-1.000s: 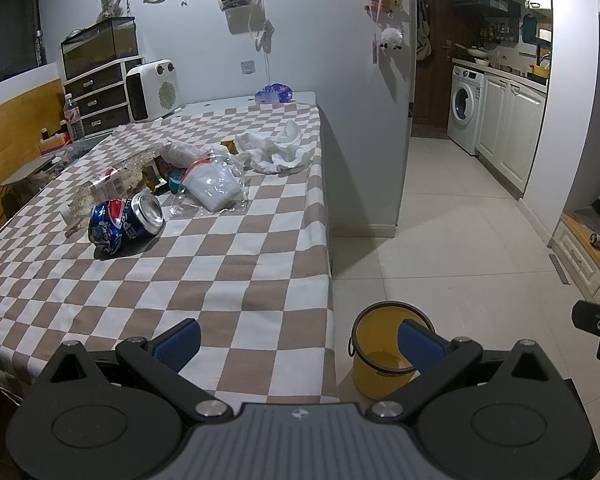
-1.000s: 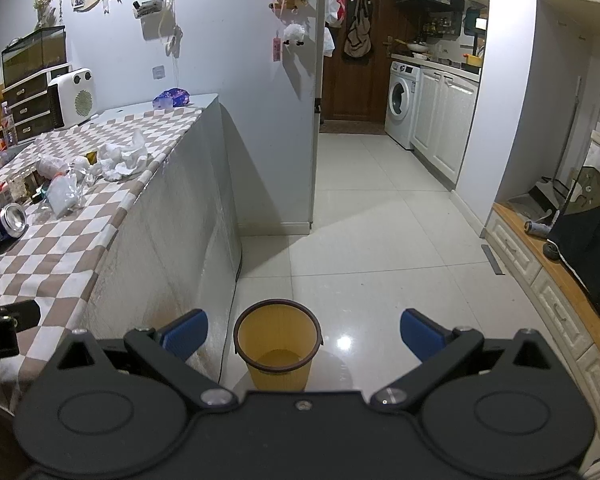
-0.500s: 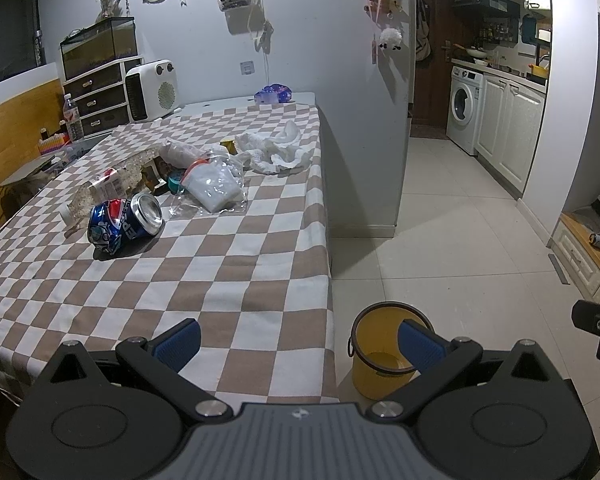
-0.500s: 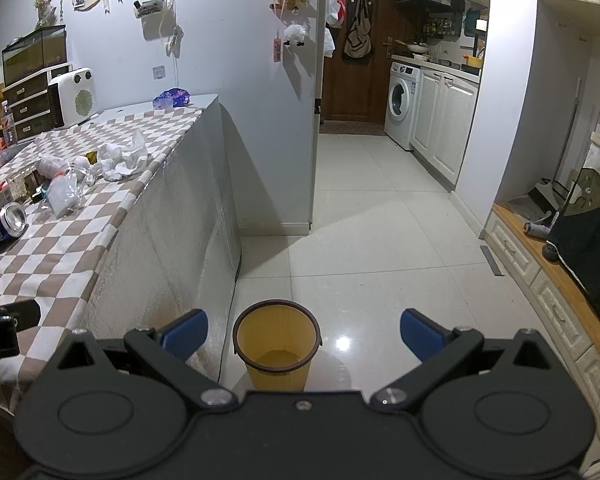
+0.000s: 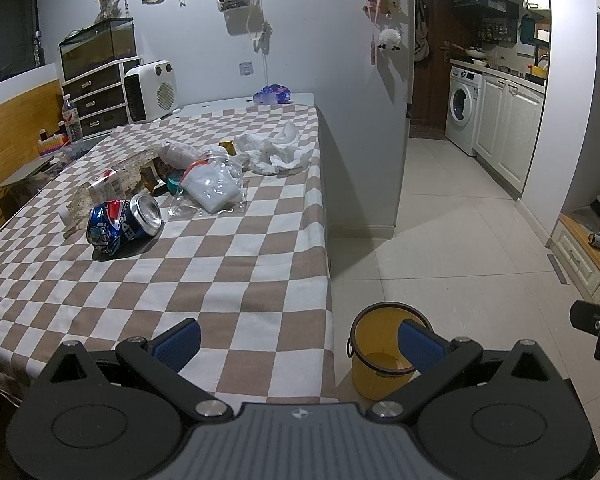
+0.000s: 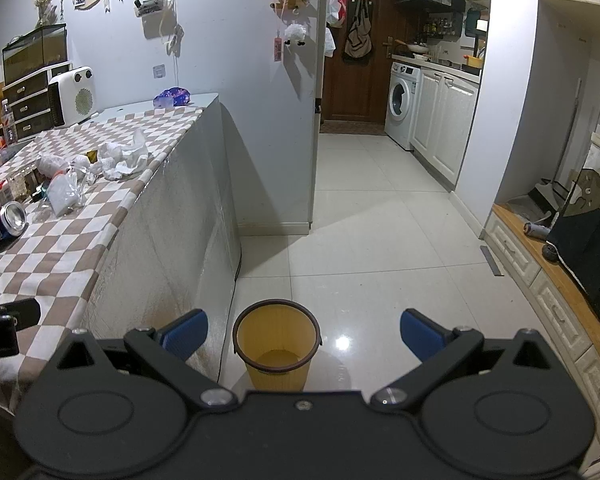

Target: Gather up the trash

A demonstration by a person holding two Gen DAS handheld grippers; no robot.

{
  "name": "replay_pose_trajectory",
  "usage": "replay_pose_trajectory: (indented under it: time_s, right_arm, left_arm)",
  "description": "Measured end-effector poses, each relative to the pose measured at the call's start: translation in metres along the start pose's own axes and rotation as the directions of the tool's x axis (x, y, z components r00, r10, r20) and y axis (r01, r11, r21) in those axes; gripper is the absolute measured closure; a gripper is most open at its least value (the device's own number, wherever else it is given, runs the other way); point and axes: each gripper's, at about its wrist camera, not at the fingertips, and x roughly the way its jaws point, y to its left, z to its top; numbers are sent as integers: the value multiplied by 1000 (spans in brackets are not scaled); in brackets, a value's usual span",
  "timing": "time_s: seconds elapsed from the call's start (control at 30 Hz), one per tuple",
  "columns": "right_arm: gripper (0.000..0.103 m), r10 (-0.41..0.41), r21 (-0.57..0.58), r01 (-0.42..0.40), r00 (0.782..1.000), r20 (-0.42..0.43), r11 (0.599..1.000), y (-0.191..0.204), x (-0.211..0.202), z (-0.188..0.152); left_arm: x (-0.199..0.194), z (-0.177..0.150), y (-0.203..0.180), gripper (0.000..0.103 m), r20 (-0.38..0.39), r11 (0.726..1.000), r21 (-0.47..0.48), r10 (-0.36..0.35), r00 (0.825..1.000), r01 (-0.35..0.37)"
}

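Both wide and empty: left hand-held gripper over the bench's near edge, right hand-held gripper above the yellow bin on the floor.

Nothing visibly changed; both claws hold position.

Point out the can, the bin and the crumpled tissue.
can [image 5: 118,228], left wrist view, on its blue side.
bin [image 6: 277,334], right wrist view, on its inner yellow wall.
tissue [image 5: 274,152], left wrist view, on the middle of the white heap.
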Motion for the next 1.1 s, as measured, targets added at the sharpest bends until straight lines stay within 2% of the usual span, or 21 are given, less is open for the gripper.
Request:
replay_pose_trajectory:
  time_s: [1.1]
  right_arm:
    - [0,-5,-3,5,1000,-9,1000,-5,-1,-7]
  left_arm:
    - [5,3,-2,0,-1,1000,0,-2,1000,2]
